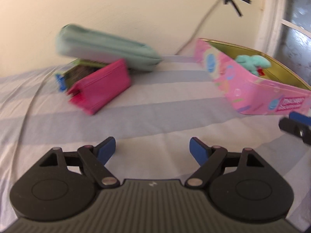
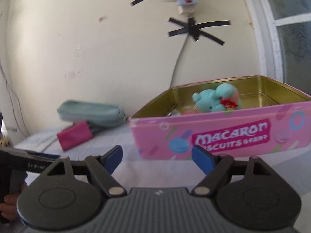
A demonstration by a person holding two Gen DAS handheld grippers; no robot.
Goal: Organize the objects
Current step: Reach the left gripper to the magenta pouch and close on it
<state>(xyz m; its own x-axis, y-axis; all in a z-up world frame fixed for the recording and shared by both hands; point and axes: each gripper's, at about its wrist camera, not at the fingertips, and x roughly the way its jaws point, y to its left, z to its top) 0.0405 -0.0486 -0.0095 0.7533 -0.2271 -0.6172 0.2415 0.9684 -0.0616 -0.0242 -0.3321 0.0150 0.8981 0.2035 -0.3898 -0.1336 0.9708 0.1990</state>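
glossy pink metal tin (image 2: 223, 134) w/ gold inside, fuzzy plush toy (image 2: 215, 99), matt cloth pouches (image 1: 101, 87).

Setting: a lived-in home room, most likely a bedroom.

I worked over a striped bedsheet (image 1: 136, 116) against a scuffed cream wall (image 2: 97, 48), with a cable (image 2: 177, 62) fixed by black tape (image 2: 196, 30), a white-framed frosted window (image 2: 291, 38), and soft pouches (image 1: 101, 85) and a pink biscuit tin (image 2: 223, 134) holding a plush toy (image 2: 213, 99).

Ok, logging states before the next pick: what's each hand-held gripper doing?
Left hand-held gripper: open, holding nothing.
Right hand-held gripper: open, holding nothing.
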